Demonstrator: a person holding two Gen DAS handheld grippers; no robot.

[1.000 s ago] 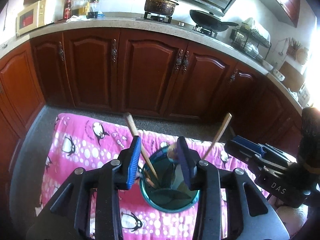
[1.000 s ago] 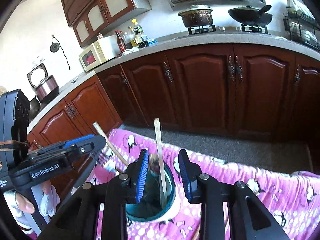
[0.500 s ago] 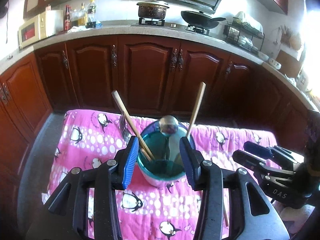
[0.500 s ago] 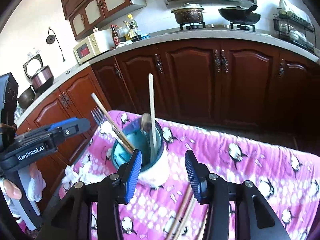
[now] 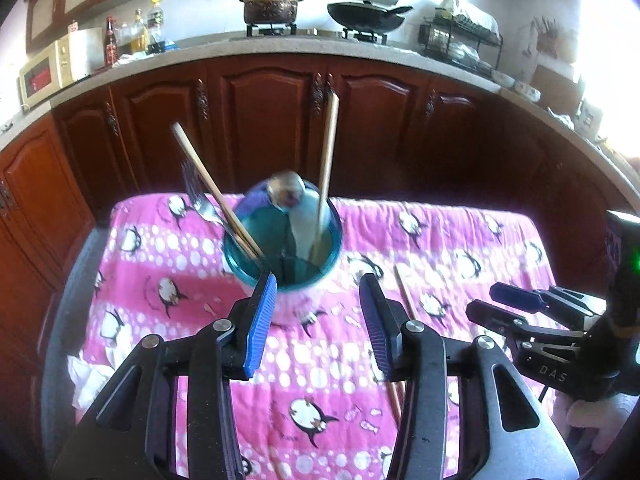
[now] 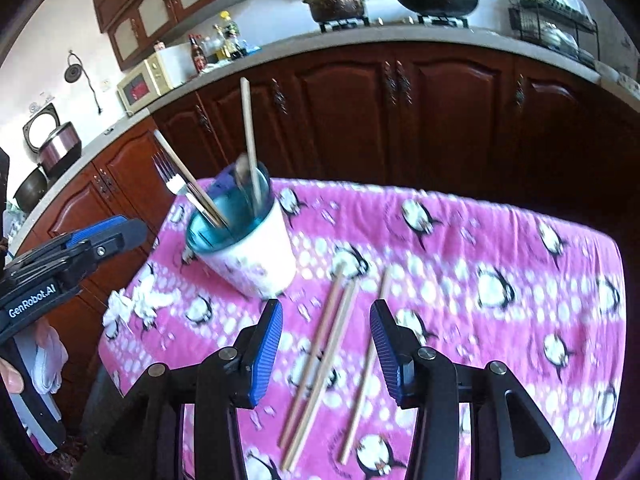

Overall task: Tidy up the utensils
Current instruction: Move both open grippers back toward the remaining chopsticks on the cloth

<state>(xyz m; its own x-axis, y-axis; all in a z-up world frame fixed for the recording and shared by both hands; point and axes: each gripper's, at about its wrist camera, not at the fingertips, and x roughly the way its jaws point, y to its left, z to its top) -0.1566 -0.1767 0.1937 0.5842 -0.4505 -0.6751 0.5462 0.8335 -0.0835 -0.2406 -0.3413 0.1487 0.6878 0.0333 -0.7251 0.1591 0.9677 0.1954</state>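
A white cup with a teal inside (image 5: pixel 282 258) (image 6: pixel 244 248) stands on the pink penguin cloth (image 5: pixel 460 256) (image 6: pixel 500 256). It holds two chopsticks (image 5: pixel 326 172) (image 6: pixel 250 136), a fork (image 5: pixel 196 196) (image 6: pixel 172 178) and a spoon (image 5: pixel 286 192). Three chopsticks (image 6: pixel 332 344) lie loose on the cloth right of the cup. My left gripper (image 5: pixel 318 320) is open and empty, just in front of the cup. My right gripper (image 6: pixel 326 344) is open and empty above the loose chopsticks; it also shows at the right of the left wrist view (image 5: pixel 504 304).
Dark wood cabinets (image 5: pixel 272 120) and a counter with a pot (image 5: pixel 270 4), wok (image 5: pixel 366 12) and microwave (image 5: pixel 44 70) lie beyond the table. A crumpled white tissue (image 6: pixel 136 304) lies at the cloth's left edge.
Both grippers have pulled back and up from the cup, and their jaws stand wider. The loose chopsticks have come into the right wrist view.
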